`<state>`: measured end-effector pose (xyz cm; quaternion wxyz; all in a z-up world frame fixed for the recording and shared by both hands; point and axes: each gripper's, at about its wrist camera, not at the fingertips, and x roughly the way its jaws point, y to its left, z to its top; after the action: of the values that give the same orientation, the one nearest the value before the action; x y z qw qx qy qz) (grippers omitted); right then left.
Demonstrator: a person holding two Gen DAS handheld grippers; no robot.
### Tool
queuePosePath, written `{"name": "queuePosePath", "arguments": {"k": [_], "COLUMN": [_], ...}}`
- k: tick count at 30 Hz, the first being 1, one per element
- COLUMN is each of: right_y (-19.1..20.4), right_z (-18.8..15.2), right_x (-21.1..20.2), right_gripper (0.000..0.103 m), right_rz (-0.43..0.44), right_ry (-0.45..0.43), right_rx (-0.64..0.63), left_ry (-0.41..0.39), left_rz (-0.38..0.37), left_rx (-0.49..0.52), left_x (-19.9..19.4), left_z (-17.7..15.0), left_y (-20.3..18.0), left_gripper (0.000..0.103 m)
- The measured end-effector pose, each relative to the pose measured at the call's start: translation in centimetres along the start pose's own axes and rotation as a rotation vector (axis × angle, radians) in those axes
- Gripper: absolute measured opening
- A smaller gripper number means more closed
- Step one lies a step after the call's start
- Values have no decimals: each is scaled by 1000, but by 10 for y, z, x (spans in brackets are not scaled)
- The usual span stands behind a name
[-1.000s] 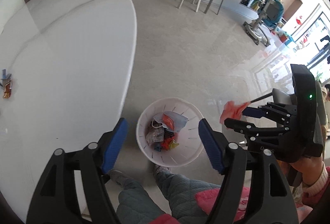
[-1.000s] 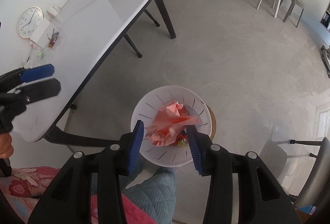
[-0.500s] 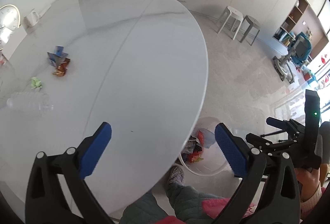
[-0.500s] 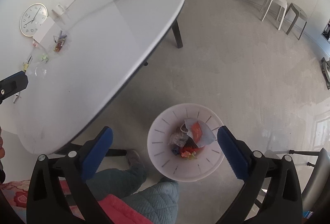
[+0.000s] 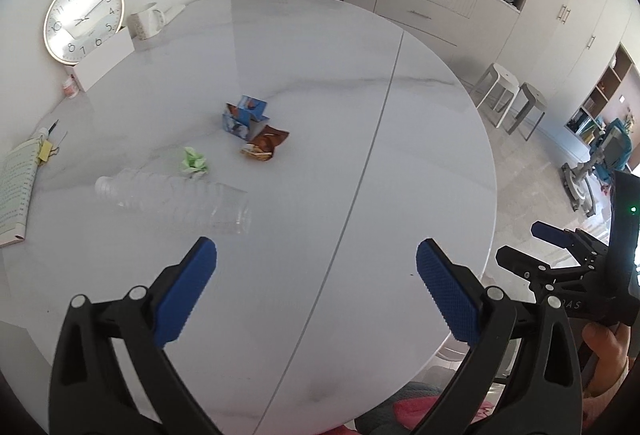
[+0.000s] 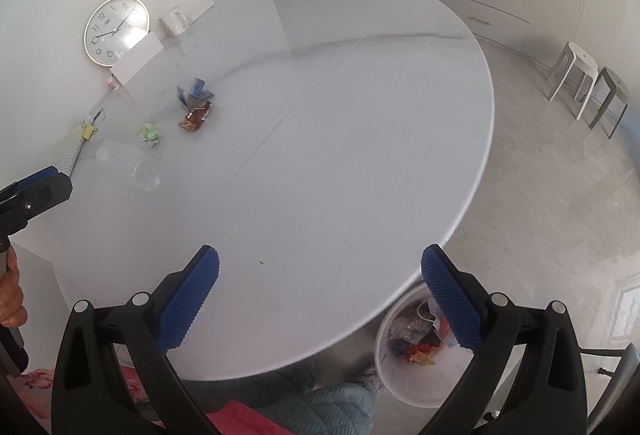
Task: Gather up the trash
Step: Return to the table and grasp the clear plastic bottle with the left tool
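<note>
left gripper [image 5: 316, 267] fingers spread, empty | right gripper [image 6: 320, 271] fingers spread, empty | risk: clear bottle [image 5: 172, 199] ahead-left of fingers may roll off desk [image 5: 400, 115] if nudged

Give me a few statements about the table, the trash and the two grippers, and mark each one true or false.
1. The clear plastic bottle lies on its side on the table. True.
2. The left gripper is shut on the green paper wad. False: it is open and holds nothing; the wad lies on the table.
3. The bin stands on the floor by the table edge with trash in it. True.
4. The brown wrapper is already in the bin. False: it lies on the table beside the blue carton.
5. The right gripper is open. True.
</note>
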<state>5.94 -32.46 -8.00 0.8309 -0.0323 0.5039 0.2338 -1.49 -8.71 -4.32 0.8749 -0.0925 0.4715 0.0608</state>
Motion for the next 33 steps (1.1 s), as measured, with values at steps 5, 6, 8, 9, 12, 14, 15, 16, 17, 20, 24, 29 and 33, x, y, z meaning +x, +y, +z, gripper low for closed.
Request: {"name": "queuePosePath", "arguments": {"k": [5,6,8,9,12,14,15,16,17,20,24,29,33], "right_y": [40,46,58,63,74,82,86,89,92,105,125,148,166], "right_z": [14,17,24,28,40,53,60,67,75,103,138,178,203], "right_x": [9,11,15,18,26,32,36,39,44,62,92,136,172], "right_gripper": [101,101,101,101,101,101,101,101,101,101,101,100,100], "right_rz": [22,23,30,34,48,64,70,79,94,127,191,277,321], "right_ry": [0,2,7,12,22,28,31,33,36,54,82,123,154], "right_rx": [-39,-51,-75,-88,-126,-160,-178,-196,-218,-285,-372,-470,-535], "left_ry": [7,7,10,11,10,20,25,28,32,54,66,122,151], "left_rz": [23,30,42,46,66,79,87,95,100,116,142,221,243], "left_rx": [-58,-69,-93,-107,-161,-219,-251,-290,-326,-457,-635,-836,-1026], "left_x": [0,0,1,2,4,7,9,11,12,20,35,69,94], "left_z": [0,1,2,2,4,5,6,7,7,11,16,21,21], "left_y": [37,42,53,58,72,82,88,93,100,117,136,154,169], "left_gripper": [96,96,96,96,96,96,96,96,96,96,96,96,96]}}
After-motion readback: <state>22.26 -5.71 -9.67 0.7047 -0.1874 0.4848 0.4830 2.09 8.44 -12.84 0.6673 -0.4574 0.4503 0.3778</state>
